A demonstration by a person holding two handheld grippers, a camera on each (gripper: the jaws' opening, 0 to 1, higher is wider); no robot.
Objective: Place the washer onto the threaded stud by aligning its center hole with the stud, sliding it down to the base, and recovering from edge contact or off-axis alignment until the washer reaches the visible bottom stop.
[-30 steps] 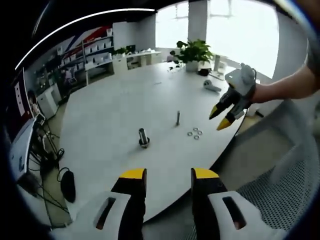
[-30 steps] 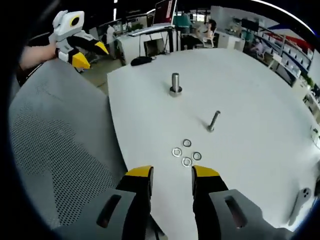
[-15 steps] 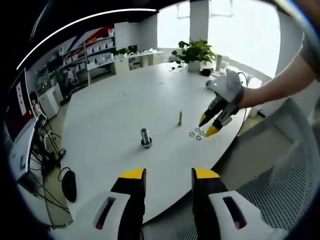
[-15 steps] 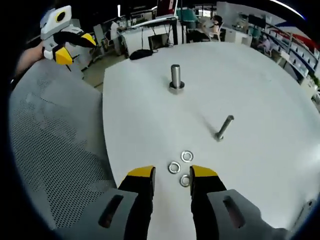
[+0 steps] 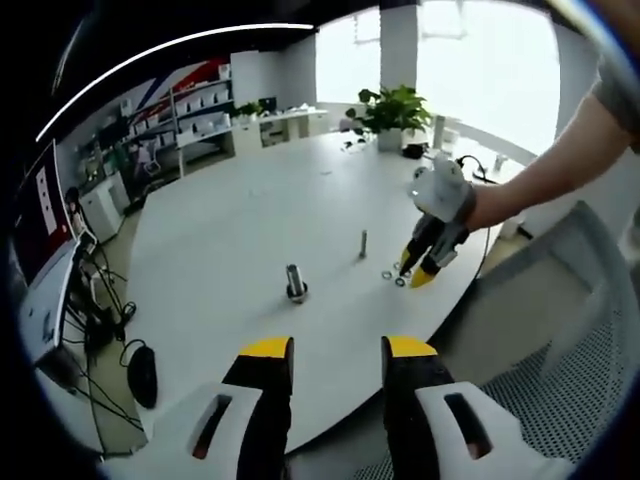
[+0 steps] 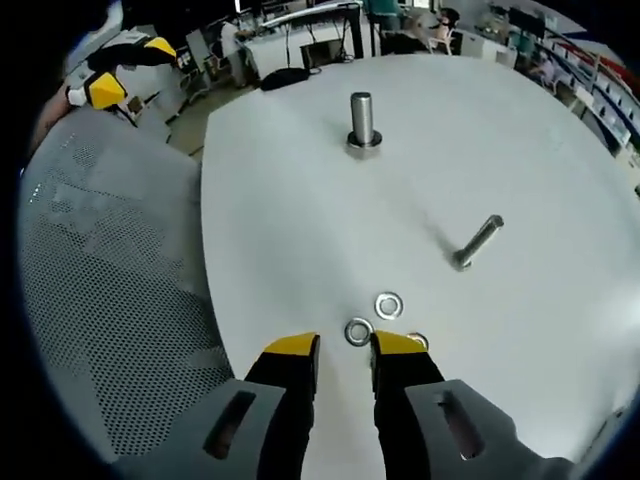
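Observation:
A thick steel stud (image 6: pixel 361 122) stands upright on the white table (image 6: pixel 300 200), also seen as the stud (image 5: pixel 295 283). A thinner bolt (image 6: pixel 477 242) stands beyond several loose washers. One washer (image 6: pixel 358 331) lies just ahead of my right gripper (image 6: pixel 345 346), whose jaws stand narrowly open over it. Another washer (image 6: pixel 389 304) lies further out, and a third is half hidden by the right finger. In the left gripper view the right gripper (image 5: pixel 415 275) points down at the washers (image 5: pixel 393 275). My left gripper (image 5: pixel 338 348) is open and holds nothing, off the table's edge.
A grey mesh chair (image 6: pixel 100 300) sits against the table's near edge. The left gripper (image 6: pixel 115 75) shows over the chair back. A potted plant (image 5: pixel 395 100) stands at the table's far end. Cables and a dark object (image 5: pixel 140 375) lie on the floor.
The right gripper has come down and forward onto the washers, and its jaws have narrowed. The left gripper has barely moved.

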